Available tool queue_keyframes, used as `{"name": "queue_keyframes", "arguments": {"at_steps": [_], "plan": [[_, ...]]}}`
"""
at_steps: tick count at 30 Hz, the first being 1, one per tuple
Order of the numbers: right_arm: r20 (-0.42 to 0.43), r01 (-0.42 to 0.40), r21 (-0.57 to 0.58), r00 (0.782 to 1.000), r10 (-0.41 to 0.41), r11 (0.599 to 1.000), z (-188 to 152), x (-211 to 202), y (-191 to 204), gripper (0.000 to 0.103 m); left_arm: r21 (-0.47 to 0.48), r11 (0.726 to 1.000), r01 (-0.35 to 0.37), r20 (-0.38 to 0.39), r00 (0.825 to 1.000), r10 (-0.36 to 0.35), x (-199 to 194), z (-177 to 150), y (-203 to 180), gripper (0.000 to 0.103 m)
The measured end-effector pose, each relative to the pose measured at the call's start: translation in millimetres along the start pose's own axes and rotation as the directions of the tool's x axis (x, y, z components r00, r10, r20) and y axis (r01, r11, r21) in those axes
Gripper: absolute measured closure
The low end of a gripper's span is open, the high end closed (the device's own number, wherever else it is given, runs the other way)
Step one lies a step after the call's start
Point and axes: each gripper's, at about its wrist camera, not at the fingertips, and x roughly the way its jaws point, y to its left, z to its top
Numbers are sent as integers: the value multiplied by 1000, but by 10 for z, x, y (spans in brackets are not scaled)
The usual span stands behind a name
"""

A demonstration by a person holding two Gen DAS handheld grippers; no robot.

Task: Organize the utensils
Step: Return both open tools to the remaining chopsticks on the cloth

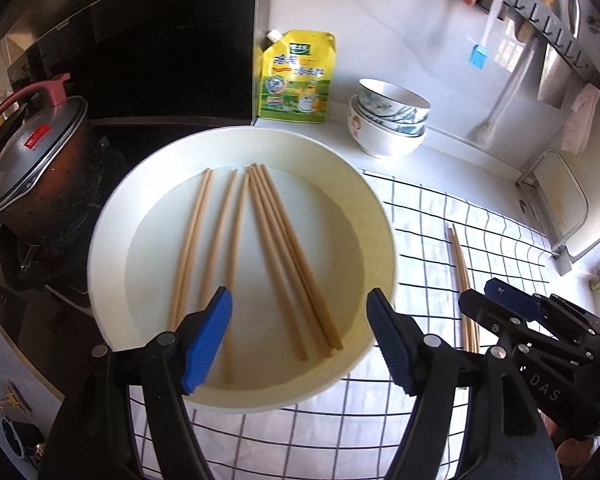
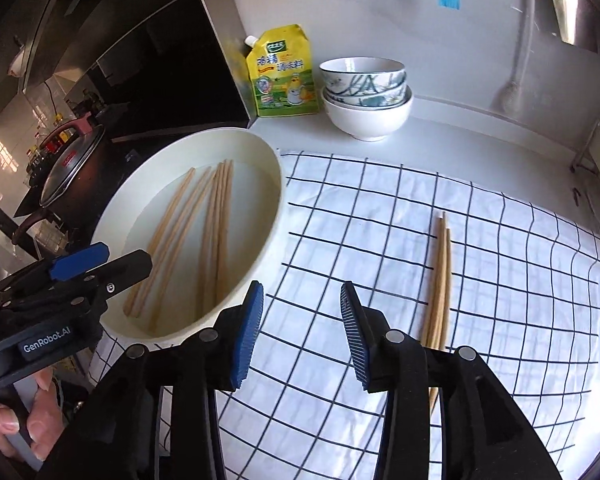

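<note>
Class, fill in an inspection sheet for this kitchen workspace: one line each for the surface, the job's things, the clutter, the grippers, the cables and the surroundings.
Surface: white counter with a checked cloth spread on it.
Job's things: several chopsticks lie loose in the white basin; a small bundle of chopsticks lies on the cloth.
Clutter: yellow seasoning pouch and stacked bowls by the wall.
Grippers: left gripper open over the basin, nothing between its jaws; right gripper open over the cloth, empty.
Cables: nothing seen.
Surroundings: lidded pot on the stove to the left; hook rail with hanging utensils on the wall.
</note>
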Motion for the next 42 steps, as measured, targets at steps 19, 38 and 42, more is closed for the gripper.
{"name": "queue_keyframes", "arguments": {"at_steps": [19, 38, 42], "plan": [[-62, 146, 143, 988, -139, 979, -558, 50, -1178, 56, 127, 990, 67, -74, 996, -58, 313, -218, -915, 27], [-106, 135, 111, 987, -124, 985, -667, 530, -1314, 56, 171, 984, 56, -136, 990, -33, 649, -311, -1184, 27], [-109, 155, 84, 983, -146, 984, -674, 554, -1279, 56, 163, 985, 60, -137, 990, -37, 663, -305, -1178, 27]]}}
